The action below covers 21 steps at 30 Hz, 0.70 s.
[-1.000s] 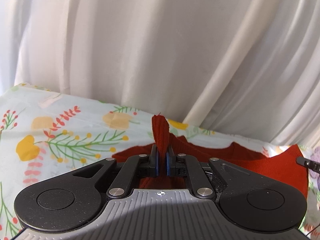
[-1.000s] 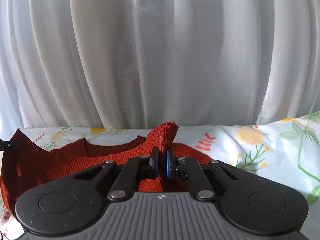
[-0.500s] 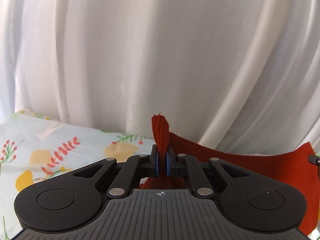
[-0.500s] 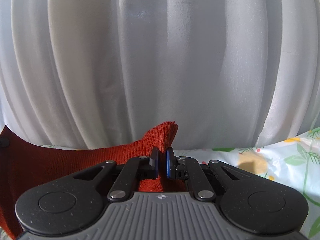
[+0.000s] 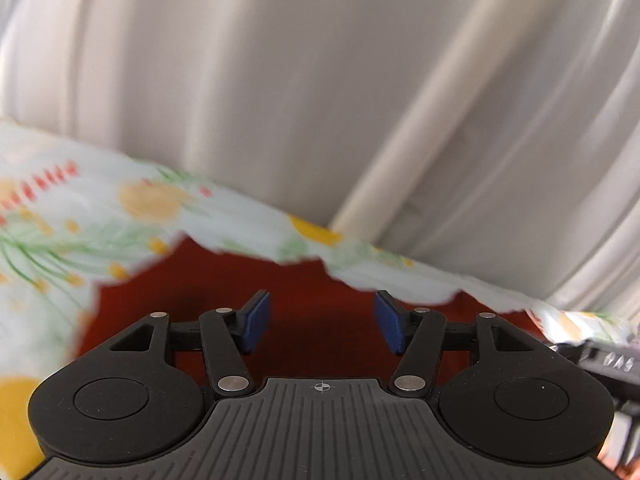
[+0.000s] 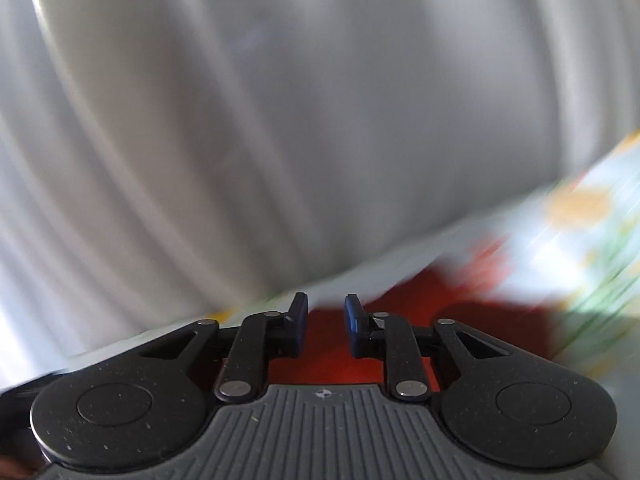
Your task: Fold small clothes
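Observation:
A red knitted garment [image 5: 280, 280] lies on the flowered cloth below my left gripper [image 5: 320, 308]. Its jaws are opening and stand wide apart, with no fabric pinched between the blue pads [image 5: 256, 320]; the cloth lies below them. In the right wrist view the same red garment [image 6: 420, 300] shows blurred under and beyond my right gripper [image 6: 326, 308]. Those jaws are opening too, a narrow gap between the pads [image 6: 354, 320], nothing pressed between them. Part of the right gripper [image 5: 600, 360] shows at the right edge of the left wrist view.
A flowered sheet [image 5: 140, 208] covers the surface, seen also as a blur of the sheet [image 6: 592, 240] at the right. White curtains [image 5: 320, 80] hang close behind the far edge.
Both grippers held pinched folds of the red garment before; both have let go, and their jaws have parted. Both views have dropped toward the surface, and the right view has tilted.

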{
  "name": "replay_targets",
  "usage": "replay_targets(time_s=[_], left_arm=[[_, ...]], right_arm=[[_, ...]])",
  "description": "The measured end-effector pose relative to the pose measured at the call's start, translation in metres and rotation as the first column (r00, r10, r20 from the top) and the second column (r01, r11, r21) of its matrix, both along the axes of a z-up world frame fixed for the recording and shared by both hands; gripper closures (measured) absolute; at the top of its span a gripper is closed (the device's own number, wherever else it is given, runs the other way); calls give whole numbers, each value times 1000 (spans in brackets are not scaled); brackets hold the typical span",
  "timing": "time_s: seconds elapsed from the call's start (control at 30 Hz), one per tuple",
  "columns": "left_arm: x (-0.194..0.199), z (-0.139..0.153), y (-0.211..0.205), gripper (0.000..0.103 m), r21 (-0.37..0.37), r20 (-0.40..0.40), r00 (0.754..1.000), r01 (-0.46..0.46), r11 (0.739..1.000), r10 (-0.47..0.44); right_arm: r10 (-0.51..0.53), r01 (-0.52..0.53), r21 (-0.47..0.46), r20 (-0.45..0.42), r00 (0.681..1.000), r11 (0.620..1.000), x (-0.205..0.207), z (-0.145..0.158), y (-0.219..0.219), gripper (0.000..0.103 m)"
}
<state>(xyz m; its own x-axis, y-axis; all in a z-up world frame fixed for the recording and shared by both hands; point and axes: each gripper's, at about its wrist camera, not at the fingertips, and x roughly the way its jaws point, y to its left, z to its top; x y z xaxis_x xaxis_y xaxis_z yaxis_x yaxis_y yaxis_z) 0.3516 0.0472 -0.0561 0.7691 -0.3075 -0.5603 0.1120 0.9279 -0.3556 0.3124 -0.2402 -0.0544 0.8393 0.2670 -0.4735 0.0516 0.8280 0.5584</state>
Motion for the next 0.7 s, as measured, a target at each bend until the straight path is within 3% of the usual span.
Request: replay_targets(time_s=[0.07,0.13,0.23,0.27,0.3,0.4,0.5,0.57,0.7], left_arm=[[3,-13,-17,38,34,36,999,8,999,-9],[10,-23,-24,37,100,52,999,-20,995,15],[23,-33,-11,41,138,43,994,-110,984,105],[25,-32,-3,41,133,44,990,-141,981,136],[28,-31,4,41,131,38,987,-162,978,158],[27,-31,17,41,97,40,987,-159,983,155],[27,-29,14,37,117,35,989,-145,982,142],[23,-25,10,35,127,19,992,-126,984,125],[8,-22,2,25,107,-23,998,-63,992,66]], right_arm=[[147,-141,142,-34,989,980,10,-23,28,82],[207,-196,173,-42,978,965,19,-40,49,82],[139,-139,4,-25,990,990,27,-45,42,88],[111,-112,-30,-38,993,993,31,-46,29,96],[73,-75,-38,-53,996,996,34,-46,14,96],[-76,59,-248,-57,995,967,38,-39,-25,100],[-119,103,-195,-70,990,975,30,-36,-47,103],[-143,124,-237,-64,988,964,23,-32,-39,101],[-52,45,-166,-39,998,985,-6,-23,-22,92]])
